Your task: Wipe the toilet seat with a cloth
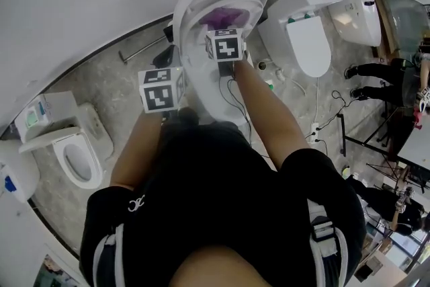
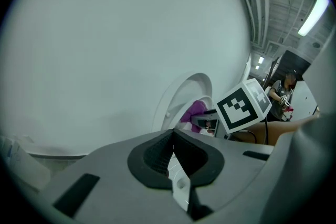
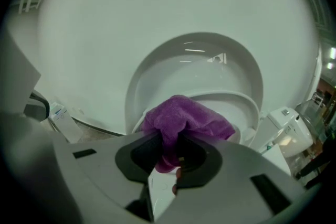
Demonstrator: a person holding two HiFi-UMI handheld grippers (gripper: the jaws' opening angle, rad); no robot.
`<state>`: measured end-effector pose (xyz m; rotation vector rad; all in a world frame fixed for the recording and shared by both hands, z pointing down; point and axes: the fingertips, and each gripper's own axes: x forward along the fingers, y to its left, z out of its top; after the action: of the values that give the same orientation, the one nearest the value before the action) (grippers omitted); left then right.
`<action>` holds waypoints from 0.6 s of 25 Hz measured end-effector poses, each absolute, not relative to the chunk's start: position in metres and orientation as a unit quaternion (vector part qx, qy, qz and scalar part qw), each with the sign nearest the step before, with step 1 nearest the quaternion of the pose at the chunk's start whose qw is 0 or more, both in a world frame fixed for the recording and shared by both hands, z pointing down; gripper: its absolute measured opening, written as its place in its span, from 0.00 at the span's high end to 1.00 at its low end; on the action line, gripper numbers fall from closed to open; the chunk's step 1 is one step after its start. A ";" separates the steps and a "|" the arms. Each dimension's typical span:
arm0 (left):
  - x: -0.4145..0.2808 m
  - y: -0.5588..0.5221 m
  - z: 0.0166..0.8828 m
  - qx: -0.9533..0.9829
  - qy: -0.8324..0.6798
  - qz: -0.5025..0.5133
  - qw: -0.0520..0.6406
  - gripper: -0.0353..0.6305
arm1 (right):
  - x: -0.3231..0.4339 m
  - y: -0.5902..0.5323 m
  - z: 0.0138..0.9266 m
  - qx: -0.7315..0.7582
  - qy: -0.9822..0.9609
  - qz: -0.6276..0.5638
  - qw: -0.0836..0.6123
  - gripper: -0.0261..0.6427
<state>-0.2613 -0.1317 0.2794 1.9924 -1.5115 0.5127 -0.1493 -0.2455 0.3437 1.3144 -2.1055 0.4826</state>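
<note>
Right claw (image 3: pixel 168 153) clamped on the purple cloth (image 3: pixel 184 118), wad sticking out front right at the toilet seat (image 3: pixel 247 105) rim, head view hides that grip behind the marker cube (image 1: pixel 225 45), left claw (image 2: pixel 173 152) pinched closed, empty, beside the seat

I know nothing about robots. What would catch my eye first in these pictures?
The bright purple cloth, pinched in the right hand-held gripper, is held at the bowl of a white toilet with its lid up, in the middle of the head view. The left hand-held gripper is shut on nothing beside it. Other toilets stand around on the floor.
</note>
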 end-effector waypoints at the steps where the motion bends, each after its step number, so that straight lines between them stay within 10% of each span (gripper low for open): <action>1: -0.264 -0.130 0.281 0.744 -0.570 0.192 0.291 0.94 | -0.154 -0.243 0.347 0.489 -0.796 0.178 0.309 0.86; 15: -0.282 -0.118 0.301 0.723 -0.585 0.203 0.307 0.94 | -0.181 -0.194 0.404 0.422 -0.810 0.188 0.362 0.85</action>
<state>-0.2818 -0.1184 0.3011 1.9120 -1.5463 0.5368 -0.1814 -0.1936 0.4041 1.0870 -2.0854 0.4853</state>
